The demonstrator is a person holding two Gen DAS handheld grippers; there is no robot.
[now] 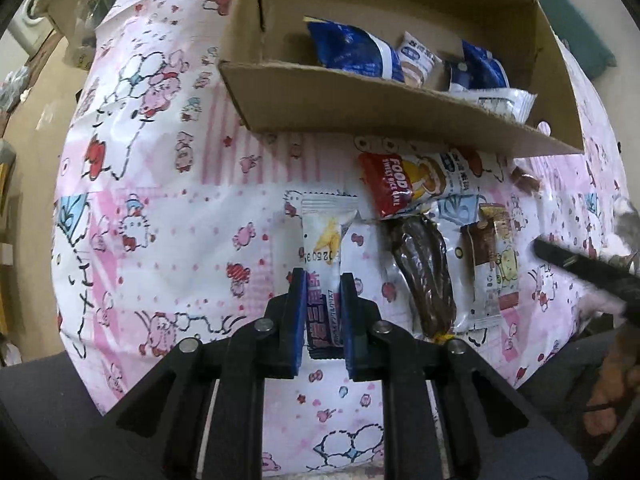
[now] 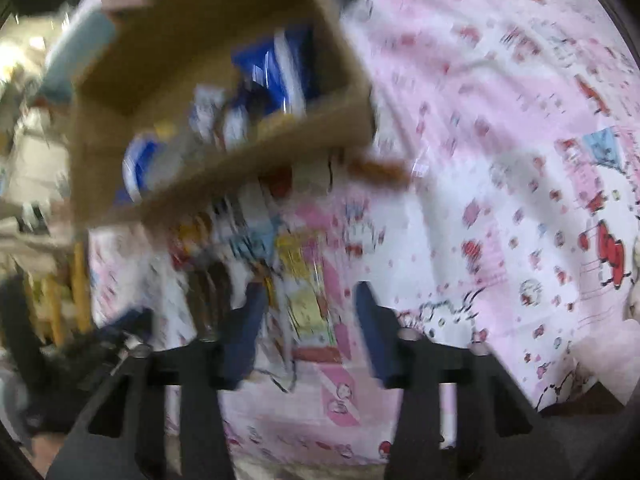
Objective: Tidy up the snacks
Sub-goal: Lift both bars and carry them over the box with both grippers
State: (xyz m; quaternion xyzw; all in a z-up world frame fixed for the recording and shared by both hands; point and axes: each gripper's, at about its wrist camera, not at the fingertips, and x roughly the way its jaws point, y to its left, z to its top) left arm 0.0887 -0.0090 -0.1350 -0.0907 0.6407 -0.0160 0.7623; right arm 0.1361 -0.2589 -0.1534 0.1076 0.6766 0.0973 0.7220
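Note:
My left gripper (image 1: 323, 280) is shut on a long white and purple snack packet (image 1: 325, 256) lying on the pink cartoon cloth (image 1: 180, 200). Beyond it stands an open cardboard box (image 1: 360, 100) holding several blue and white snack bags (image 1: 352, 50). Beside my packet lie a red rice cake packet (image 1: 400, 186), a dark brown snack in clear wrap (image 1: 424, 272) and a brown and yellow packet (image 1: 494, 264). My right gripper (image 2: 310, 300) is open above the yellow packet (image 2: 306, 300); that view is motion-blurred. The box (image 2: 224, 176) shows at its upper left.
The right gripper's black body (image 1: 588, 272) enters the left wrist view from the right. A small brown snack (image 1: 526, 182) lies by the box's right corner. Shelves and clutter (image 1: 24, 80) lie past the cloth's left edge.

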